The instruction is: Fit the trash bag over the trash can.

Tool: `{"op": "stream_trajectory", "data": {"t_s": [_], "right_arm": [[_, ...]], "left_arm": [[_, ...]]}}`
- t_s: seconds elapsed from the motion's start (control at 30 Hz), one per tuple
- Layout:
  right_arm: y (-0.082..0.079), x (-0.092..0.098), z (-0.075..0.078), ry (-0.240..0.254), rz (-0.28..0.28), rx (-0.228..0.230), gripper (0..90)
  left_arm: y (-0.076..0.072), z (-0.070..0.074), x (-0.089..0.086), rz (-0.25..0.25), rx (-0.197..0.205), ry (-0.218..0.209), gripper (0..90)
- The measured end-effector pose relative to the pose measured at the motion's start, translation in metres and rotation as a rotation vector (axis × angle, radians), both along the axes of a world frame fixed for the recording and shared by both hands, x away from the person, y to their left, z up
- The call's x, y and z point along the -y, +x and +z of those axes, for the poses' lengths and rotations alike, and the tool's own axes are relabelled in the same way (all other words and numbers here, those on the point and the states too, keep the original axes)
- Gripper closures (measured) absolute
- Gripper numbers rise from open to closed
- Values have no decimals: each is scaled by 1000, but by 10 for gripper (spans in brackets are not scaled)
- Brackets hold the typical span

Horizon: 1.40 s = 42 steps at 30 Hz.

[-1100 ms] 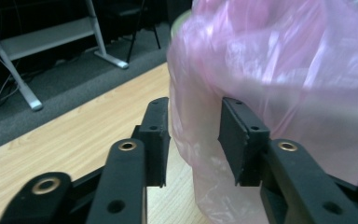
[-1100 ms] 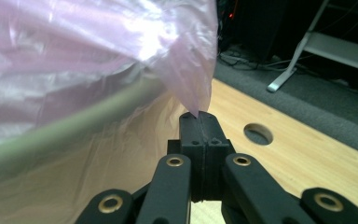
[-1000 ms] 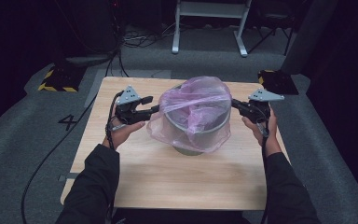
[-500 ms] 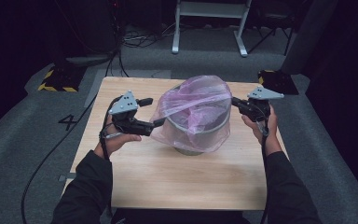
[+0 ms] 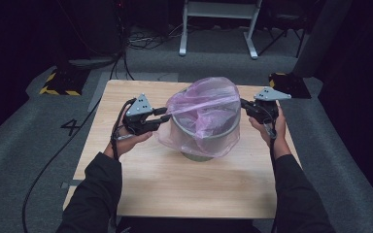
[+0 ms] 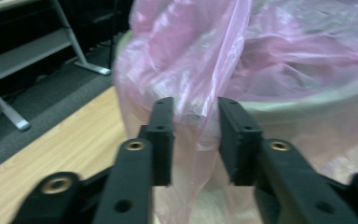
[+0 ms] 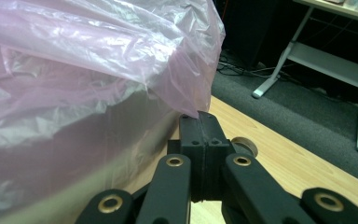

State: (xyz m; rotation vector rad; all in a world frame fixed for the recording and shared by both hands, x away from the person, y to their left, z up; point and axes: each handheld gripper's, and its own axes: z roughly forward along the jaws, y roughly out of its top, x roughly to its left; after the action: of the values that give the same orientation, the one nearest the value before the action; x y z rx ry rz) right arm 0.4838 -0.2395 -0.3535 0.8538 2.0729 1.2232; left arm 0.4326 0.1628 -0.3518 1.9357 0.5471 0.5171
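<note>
Bin (image 5: 205, 141) stands mid-surface (image 5: 175, 184), a pink bag (image 5: 204, 104) draped over it and hanging down its outer wall. Left gripper (image 5: 162, 118) sits at the bin's left rim. Its fingers (image 6: 162, 135) have just been closing; a fold of bag film hangs between them, with a gap still showing, pads not clamped on it. Right gripper (image 5: 245, 104) sits at the right rim, fingers (image 7: 190, 140) clenched together, pinching a corner of the bag at their tips. Both hands rest at rim height, one on each side of the bin.
</note>
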Motion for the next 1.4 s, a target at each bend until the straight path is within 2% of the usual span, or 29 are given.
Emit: {"op": "stream_trajectory", "data": {"t_s": [0.13,0.17,0.27,0.33,0.37,0.4,0.53,0.73,0.77,1.03,1.1,1.17,1.3,1.4], "right_arm": [[2,-2,2,-7,2,8,900],[2,-2,3,-7,-1,9,900],[5,-3,4,6,-2,10,900],[8,-3,3,6,-9,3,900],[9,-3,3,4,-16,-3,900],[15,-5,0,8,-27,-21,900],[24,-7,-4,4,-37,-43,900],[35,-12,-16,-6,-47,-92,900],[38,-13,-19,-5,-51,-108,900],[44,-15,-26,-10,-45,-143,900],[45,-16,-27,-12,-48,-154,900],[47,-16,-29,2,-35,-171,900],[50,-18,-34,-10,-22,-212,900],[51,-18,-37,-16,-16,-232,900]], "left_arm": [[5,2,0,27,18,2,828],[10,3,0,46,27,-26,859],[20,3,2,84,30,-56,891],[23,2,3,91,23,-67,896],[28,0,5,104,11,-80,896],[36,-4,8,124,-4,-78,898],[50,-16,15,163,-43,-80,899],[60,-26,19,172,-82,-114,899],[61,-28,19,183,-87,-104,900],[70,-33,27,226,-103,-55,900],[73,-33,29,226,-111,-54,900],[76,-34,32,231,-124,-59,900],[81,-35,35,241,-155,-58,900],[86,-35,36,244,-177,-38,900]]}}
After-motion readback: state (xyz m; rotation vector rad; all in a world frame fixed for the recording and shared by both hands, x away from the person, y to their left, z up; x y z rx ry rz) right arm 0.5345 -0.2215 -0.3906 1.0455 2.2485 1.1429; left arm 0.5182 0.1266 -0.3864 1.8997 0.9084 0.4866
